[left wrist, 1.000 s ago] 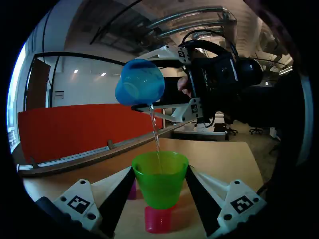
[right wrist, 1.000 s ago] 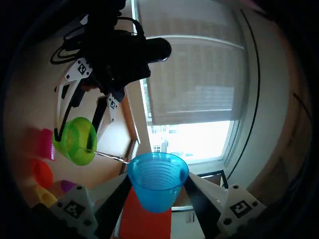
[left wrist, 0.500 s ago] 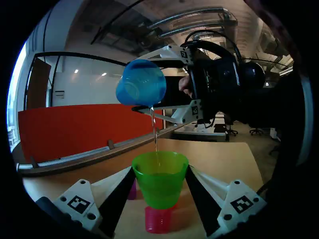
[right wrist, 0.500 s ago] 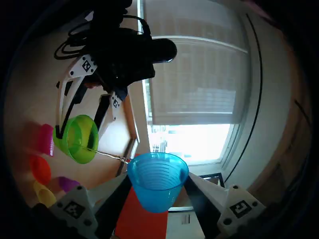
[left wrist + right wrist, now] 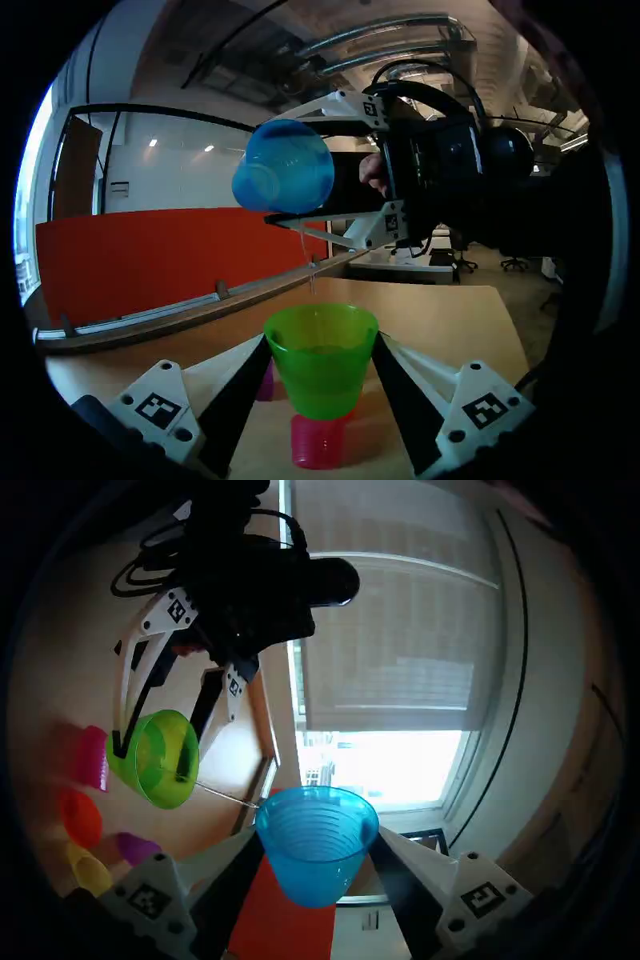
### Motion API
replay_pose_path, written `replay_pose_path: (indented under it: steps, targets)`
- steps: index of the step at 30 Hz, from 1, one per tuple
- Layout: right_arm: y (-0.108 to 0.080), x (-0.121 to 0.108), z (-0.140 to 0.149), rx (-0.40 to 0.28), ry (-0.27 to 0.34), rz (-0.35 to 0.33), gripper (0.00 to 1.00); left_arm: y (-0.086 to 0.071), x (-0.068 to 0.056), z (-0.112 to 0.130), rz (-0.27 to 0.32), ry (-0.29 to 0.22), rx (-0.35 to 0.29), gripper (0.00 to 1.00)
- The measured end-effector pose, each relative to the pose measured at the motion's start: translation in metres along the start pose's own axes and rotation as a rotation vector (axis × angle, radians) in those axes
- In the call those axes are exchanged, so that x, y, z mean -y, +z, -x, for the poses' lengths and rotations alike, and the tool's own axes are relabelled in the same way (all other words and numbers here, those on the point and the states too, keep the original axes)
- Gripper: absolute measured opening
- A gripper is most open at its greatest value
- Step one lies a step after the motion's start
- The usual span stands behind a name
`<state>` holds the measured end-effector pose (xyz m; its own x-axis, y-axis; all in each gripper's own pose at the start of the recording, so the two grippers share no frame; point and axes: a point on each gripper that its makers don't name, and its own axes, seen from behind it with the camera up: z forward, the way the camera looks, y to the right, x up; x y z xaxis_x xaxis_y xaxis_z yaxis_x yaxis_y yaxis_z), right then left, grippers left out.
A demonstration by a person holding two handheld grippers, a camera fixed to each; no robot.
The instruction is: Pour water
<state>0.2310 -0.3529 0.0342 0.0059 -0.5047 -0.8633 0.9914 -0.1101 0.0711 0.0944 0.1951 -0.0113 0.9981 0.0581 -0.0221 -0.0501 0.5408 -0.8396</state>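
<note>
**Hand-held grippers, pair, each clamped on a cup: pouring pose**

Item 1. Left hand-held gripper: both fingers pressed against the sides of a green cup. The cup is upright, mouth up, and held above the counter.

Item 2. Right hand-held gripper: both fingers pressed against a blue cup. In the left gripper view this cup sits higher than the green one and is tipped well over, its mouth turned sideways and down. A hand shows behind the fingers, on the dark body of the tool.

Item 3. Water: a thin thread running from the lower lip of the blue cup toward the mouth of the green cup. In the right gripper view it appears as a fine line between the two rims. How much lies in the green cup cannot be told.

Item 4. Spare cups on the counter:
- Pink cup, directly beneath the green cup in the left gripper view.
- Purple cup, just beside the left finger.
- Orange cup and yellow cup, near the pink and purple ones in the right gripper view.

Item 5. Surroundings: an orange wall panel beyond the counter edge, and a bright window with its blind partly lowered.
</note>
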Motion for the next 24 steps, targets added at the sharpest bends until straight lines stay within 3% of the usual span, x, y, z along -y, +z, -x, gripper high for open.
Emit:
replay_pose_path:
  steps: [24]
  targets:
    - [0.0013, -0.0006, 0.0003, -0.003, 0.005, 0.005, 0.89, 0.0003, 0.0002, -0.0010, 0.000, -0.001, -0.001, 0.86]
